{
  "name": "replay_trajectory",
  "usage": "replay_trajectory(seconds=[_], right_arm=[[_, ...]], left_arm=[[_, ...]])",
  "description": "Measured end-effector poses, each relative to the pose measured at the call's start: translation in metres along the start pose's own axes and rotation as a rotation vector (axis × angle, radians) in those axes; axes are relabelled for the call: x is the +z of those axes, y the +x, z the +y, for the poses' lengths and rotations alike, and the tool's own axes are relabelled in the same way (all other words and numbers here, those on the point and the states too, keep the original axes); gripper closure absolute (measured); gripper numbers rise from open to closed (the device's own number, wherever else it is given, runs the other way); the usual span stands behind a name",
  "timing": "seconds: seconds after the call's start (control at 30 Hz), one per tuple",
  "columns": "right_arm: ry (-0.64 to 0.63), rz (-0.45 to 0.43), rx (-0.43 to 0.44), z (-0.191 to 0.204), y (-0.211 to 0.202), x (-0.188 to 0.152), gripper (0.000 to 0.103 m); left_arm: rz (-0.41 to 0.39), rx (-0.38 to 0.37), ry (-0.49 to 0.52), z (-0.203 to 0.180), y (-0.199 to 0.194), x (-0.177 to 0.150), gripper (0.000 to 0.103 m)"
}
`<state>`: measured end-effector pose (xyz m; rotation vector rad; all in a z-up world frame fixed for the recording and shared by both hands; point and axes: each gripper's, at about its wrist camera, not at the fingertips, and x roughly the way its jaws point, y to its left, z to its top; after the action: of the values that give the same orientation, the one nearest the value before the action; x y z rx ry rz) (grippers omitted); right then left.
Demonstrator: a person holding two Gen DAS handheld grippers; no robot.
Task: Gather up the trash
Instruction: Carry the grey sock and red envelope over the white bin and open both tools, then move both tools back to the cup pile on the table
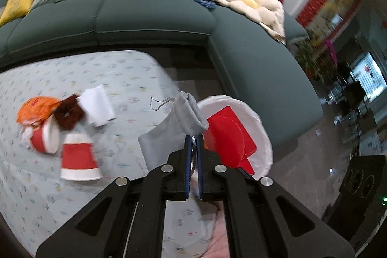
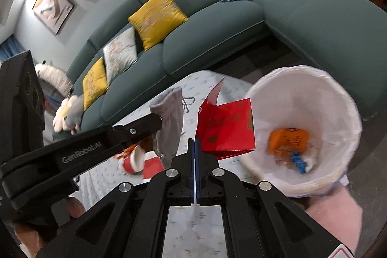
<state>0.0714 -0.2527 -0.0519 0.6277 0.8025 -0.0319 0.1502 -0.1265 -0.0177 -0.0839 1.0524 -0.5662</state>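
Observation:
My left gripper (image 1: 193, 138) is shut on the edge of a grey drawstring pouch (image 1: 173, 129), which hangs above the table; the right wrist view shows the left gripper (image 2: 160, 120) from the side, clamped on the grey pouch (image 2: 169, 125). My right gripper (image 2: 195, 140) is shut on a corner of a red folded paper box (image 2: 226, 129), held beside the rim of a white-lined bin (image 2: 302, 98). In the bin lie an orange wrapper (image 2: 289, 139) and a blue scrap (image 2: 298, 161). The left wrist view has the red box (image 1: 227, 137) in front of the bin (image 1: 264, 137).
On the patterned tablecloth (image 1: 135, 79) lie two red paper cups (image 1: 78, 161), an orange wrapper (image 1: 35, 109), a brown clump (image 1: 69, 114) and a white tissue (image 1: 98, 108). A green sofa (image 1: 154, 13) with cushions curves behind. A hand (image 2: 333, 212) is below the bin. A black speaker (image 1: 360, 178) stands right.

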Motion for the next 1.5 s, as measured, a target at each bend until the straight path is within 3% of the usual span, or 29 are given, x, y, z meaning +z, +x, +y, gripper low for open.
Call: replay_trajectory(seconds=[0.27, 0.67, 0.8, 0.87, 1.03, 1.17, 1.37, 1.5], right_arm=[[0.089, -0.043, -0.065, -0.062, -0.019, 0.010, 0.102], [0.141, -0.054, -0.114, -0.102, -0.021, 0.020, 0.102], [0.145, -0.050, -0.114, -0.101, -0.017, 0.023, 0.093], [0.145, -0.052, -0.114, -0.100, -0.015, 0.024, 0.092], [0.130, -0.039, -0.125, -0.093, -0.010, 0.022, 0.087], [0.093, -0.041, -0.155, -0.084, -0.010, 0.020, 0.074], [0.050, -0.040, -0.180, -0.071, -0.011, 0.018, 0.069], [0.034, -0.034, -0.181, -0.063, -0.010, 0.015, 0.064]], left_arm=[[0.042, -0.066, 0.121, -0.065, 0.029, 0.003, 0.099], [0.080, -0.107, 0.111, -0.086, 0.059, 0.013, 0.095], [0.058, -0.061, 0.117, -0.085, 0.056, 0.016, 0.068], [0.047, -0.037, 0.119, -0.082, 0.054, 0.015, 0.063], [0.035, 0.004, 0.110, -0.071, 0.051, 0.012, 0.062], [0.018, 0.039, 0.101, -0.060, 0.045, 0.011, 0.057], [0.005, 0.075, 0.067, -0.039, 0.036, 0.008, 0.055], [-0.004, 0.104, 0.043, -0.024, 0.031, 0.005, 0.049]])
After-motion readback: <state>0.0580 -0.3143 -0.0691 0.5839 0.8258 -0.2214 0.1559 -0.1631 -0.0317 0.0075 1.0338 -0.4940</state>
